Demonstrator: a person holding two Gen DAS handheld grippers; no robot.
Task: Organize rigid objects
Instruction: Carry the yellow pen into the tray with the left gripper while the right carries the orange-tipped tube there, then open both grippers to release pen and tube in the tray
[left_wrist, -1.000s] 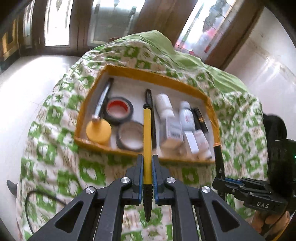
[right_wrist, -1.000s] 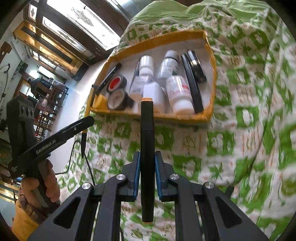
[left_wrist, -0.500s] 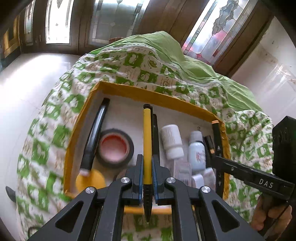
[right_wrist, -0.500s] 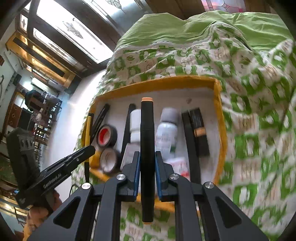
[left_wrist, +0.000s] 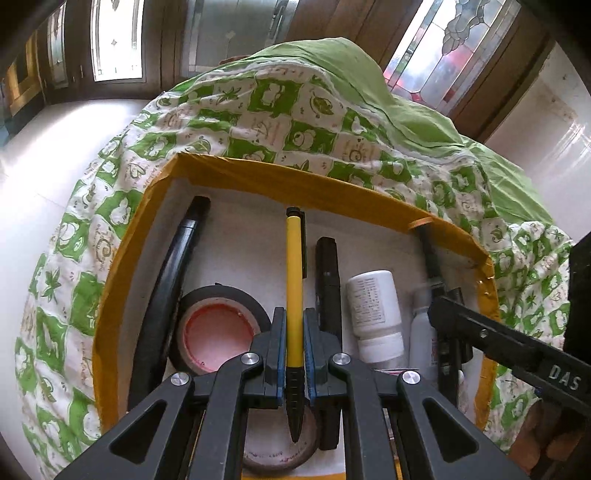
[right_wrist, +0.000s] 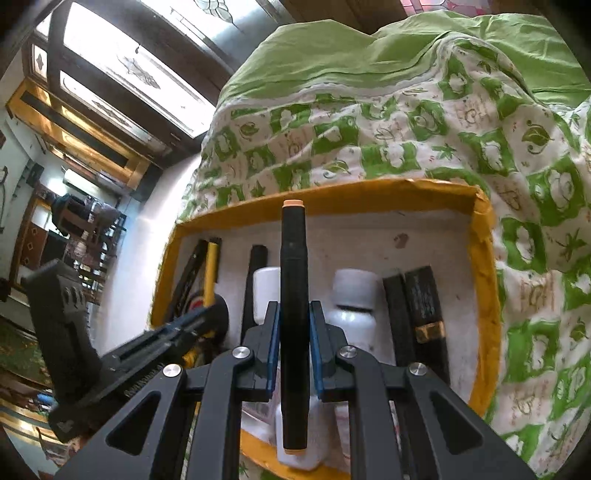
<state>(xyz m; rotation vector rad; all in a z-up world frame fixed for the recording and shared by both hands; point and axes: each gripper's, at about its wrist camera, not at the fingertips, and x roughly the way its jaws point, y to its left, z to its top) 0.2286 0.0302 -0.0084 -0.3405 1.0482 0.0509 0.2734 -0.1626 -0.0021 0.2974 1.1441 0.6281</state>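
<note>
1. Left gripper (left_wrist: 294, 345): clamped on yellow pen (left_wrist: 294, 280), held lengthwise over tray (left_wrist: 325, 186) so it can lie parallel to the other pens.
2. Right gripper (right_wrist: 293, 349): clamped on black marker (right_wrist: 293, 295), likewise aligned, above the white bottles (right_wrist: 354, 295).
3. Tape roll (left_wrist: 218, 328): stowed at the tray's left, near a black handle (left_wrist: 173, 273).

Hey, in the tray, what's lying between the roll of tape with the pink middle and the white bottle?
In the left wrist view, between the tape roll and the white bottle lies a black marker; the left gripper holds a yellow pen there above the tray.
</note>
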